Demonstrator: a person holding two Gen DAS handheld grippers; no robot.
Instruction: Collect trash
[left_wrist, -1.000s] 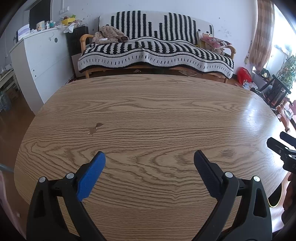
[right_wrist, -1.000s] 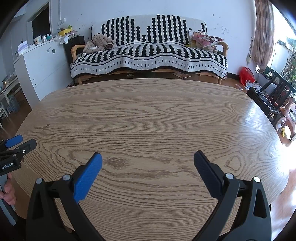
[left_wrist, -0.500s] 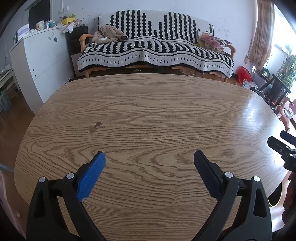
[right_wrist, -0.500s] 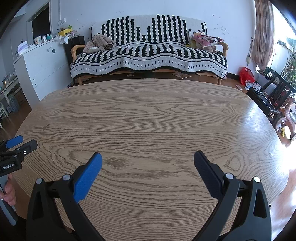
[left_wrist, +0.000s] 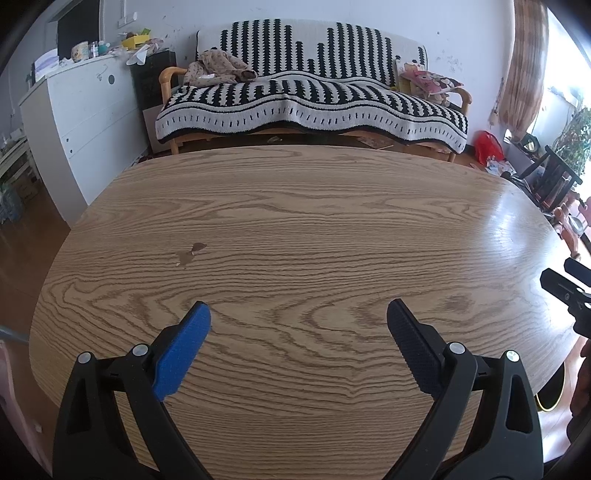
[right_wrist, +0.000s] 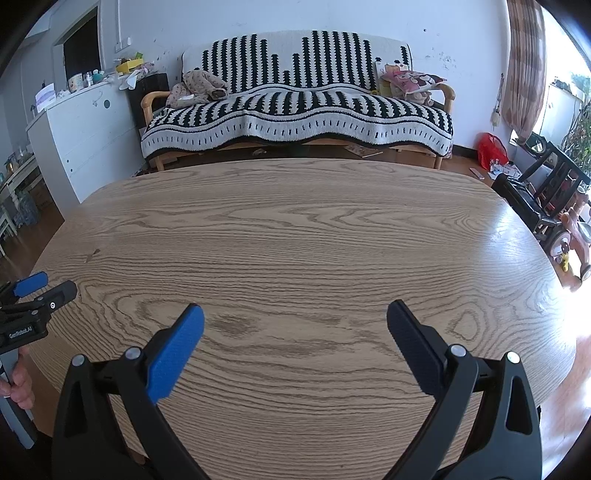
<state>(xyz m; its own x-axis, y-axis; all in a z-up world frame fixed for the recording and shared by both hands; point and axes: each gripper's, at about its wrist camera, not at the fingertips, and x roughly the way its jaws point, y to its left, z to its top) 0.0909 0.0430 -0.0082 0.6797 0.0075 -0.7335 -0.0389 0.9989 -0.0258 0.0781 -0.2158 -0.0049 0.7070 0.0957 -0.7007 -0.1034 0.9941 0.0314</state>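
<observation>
Wood-grain oval tabletop (left_wrist: 332, 229) holds only two tiny brown scraps (left_wrist: 190, 254), flat near its left side. They look thin and light, so I think pinching one by its edge works best. Left hand-held gripper (left_wrist: 298, 319) and right hand-held gripper (right_wrist: 295, 321) both gape wide, holding nothing.

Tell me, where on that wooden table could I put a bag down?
Almost anywhere: the table is bare from the sofa-side edge to both open grippers, left gripper and right gripper. Only a small scrap lies left of centre. Clutter sits on the floor beyond.
</observation>
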